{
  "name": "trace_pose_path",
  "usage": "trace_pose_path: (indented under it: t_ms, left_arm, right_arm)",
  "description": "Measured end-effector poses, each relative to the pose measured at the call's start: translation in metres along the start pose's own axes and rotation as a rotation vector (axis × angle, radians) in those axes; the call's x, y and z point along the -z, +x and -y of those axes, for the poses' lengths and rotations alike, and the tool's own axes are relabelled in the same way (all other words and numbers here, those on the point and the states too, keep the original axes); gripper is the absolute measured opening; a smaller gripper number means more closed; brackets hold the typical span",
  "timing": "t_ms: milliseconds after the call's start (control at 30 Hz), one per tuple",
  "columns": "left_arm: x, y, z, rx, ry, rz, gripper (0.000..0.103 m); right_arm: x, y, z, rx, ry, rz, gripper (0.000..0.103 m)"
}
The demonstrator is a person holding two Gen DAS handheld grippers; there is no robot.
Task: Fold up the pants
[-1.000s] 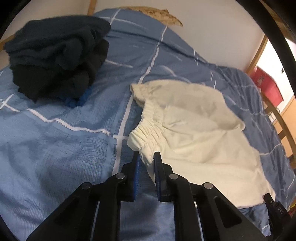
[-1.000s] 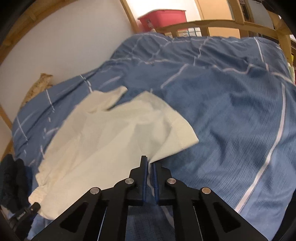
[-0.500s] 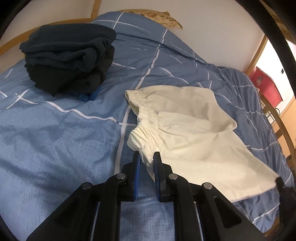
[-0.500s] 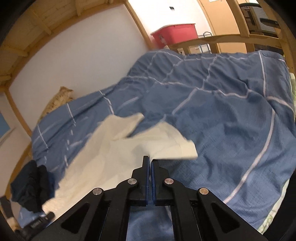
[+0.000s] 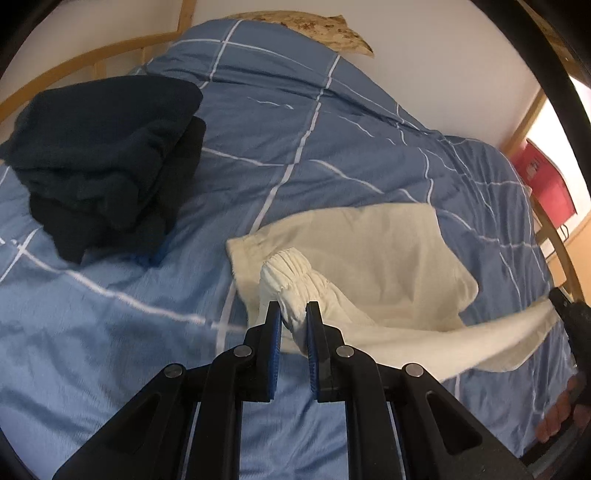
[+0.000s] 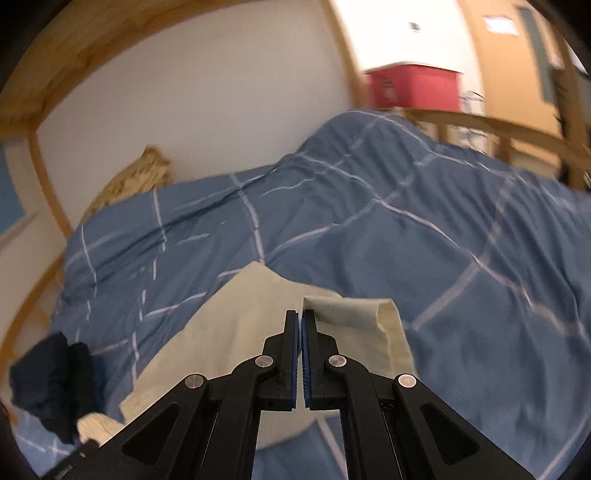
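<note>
Cream pants (image 5: 384,254) lie partly on the blue checked duvet (image 5: 303,140). My left gripper (image 5: 293,314) is shut on the gathered elastic waistband (image 5: 291,273) and holds it above the bed. My right gripper (image 6: 300,321) is shut on the hem of a pant leg (image 6: 347,314) and lifts it; the cloth (image 6: 236,325) hangs down to the left. In the left wrist view the lifted leg (image 5: 480,339) stretches to the right gripper (image 5: 569,314) at the right edge. The lower layer stays flat on the duvet.
A stack of folded dark clothes (image 5: 107,155) sits on the bed at the left, and shows in the right wrist view (image 6: 55,384). A patterned pillow (image 5: 317,29) lies by the white wall. A red box (image 6: 413,86) stands beyond the wooden bed rail (image 6: 498,129).
Both grippers have risen and moved forward, lifting the near edge of the pants off the duvet. The near leg now hangs between the grippers over the flat layer.
</note>
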State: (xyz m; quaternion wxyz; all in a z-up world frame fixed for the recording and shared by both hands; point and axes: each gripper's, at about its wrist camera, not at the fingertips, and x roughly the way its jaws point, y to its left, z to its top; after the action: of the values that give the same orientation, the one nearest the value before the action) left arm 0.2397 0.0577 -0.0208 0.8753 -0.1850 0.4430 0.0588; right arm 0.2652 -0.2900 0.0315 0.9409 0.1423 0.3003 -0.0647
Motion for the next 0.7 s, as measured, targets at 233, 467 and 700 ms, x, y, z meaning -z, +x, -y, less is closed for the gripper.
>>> trace_pose_path:
  t_ms: [233, 467, 700]
  left_arm:
    - [-0.035, 0.034, -0.005, -0.020, -0.057, -0.048, 0.014]
    - [-0.060, 0.074, -0.009, -0.058, -0.050, -0.069, 0.014]
    - [-0.072, 0.117, -0.013, -0.088, -0.031, -0.113, 0.015]
  right_arm:
    - [-0.042, 0.059, -0.043, 0.039, -0.124, -0.029, 0.003]
    - [-0.060, 0.129, -0.071, 0.070, -0.163, -0.069, 0.003]
    - [-0.064, 0.200, -0.092, 0.096, -0.217, -0.108, 0.003]
